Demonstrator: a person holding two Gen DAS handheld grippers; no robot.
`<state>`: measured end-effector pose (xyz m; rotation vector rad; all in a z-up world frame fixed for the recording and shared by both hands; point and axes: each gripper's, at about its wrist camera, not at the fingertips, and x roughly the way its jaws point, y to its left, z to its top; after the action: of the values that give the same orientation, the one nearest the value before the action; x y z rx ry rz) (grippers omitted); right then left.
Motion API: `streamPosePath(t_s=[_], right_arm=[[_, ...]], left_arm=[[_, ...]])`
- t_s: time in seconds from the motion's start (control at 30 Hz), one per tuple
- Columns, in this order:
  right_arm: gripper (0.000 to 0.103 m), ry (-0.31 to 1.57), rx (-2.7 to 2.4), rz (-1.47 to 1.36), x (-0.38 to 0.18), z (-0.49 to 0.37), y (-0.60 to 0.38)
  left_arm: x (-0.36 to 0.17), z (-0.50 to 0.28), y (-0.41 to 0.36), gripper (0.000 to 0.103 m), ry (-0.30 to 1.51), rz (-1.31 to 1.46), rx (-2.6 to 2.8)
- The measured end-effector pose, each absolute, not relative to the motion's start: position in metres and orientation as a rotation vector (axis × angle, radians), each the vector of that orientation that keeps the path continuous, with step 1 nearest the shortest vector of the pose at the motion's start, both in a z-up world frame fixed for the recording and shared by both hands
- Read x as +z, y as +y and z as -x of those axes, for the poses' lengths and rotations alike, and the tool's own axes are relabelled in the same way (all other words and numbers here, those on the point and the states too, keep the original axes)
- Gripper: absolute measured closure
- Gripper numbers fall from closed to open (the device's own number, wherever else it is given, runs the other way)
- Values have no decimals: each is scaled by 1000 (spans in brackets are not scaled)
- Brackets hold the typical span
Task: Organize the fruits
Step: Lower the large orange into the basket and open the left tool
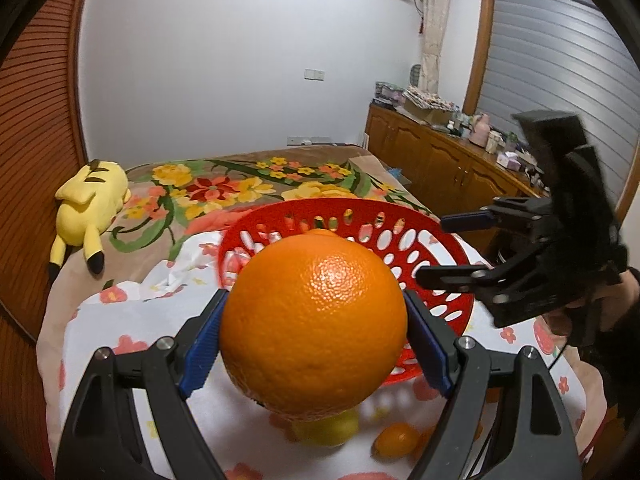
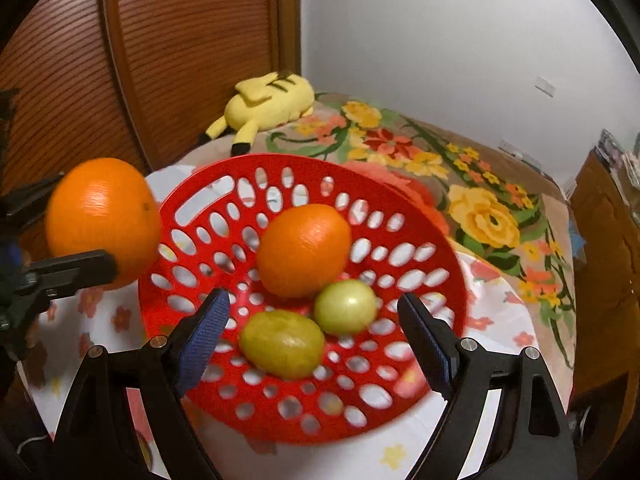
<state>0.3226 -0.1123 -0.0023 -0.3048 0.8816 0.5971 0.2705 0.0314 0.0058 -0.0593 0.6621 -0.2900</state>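
Note:
My left gripper is shut on a large orange and holds it in the air just in front of the red perforated basket. The same orange shows at the left of the right wrist view, beside the basket rim. My right gripper is open and empty, hovering over the basket. In the basket lie a second orange, a green round fruit and a yellow-green fruit. The right gripper also shows in the left wrist view, over the basket's right rim.
On the floral cloth below the held orange lie a yellow fruit and a small orange fruit. A yellow plush toy lies on the bed at the back left. A wooden cabinet stands at the right.

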Motion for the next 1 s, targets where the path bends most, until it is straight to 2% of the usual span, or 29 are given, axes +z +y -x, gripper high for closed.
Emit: streamPosePath(t_s=[0.33, 1.0], right_arm=[[15, 859, 573, 249, 5, -304, -159], [15, 860, 575, 204, -4, -298, -181]], left_arm=[[-11, -295, -7, 20, 725, 10, -296], [-34, -309, -35, 19, 838, -58, -262]])
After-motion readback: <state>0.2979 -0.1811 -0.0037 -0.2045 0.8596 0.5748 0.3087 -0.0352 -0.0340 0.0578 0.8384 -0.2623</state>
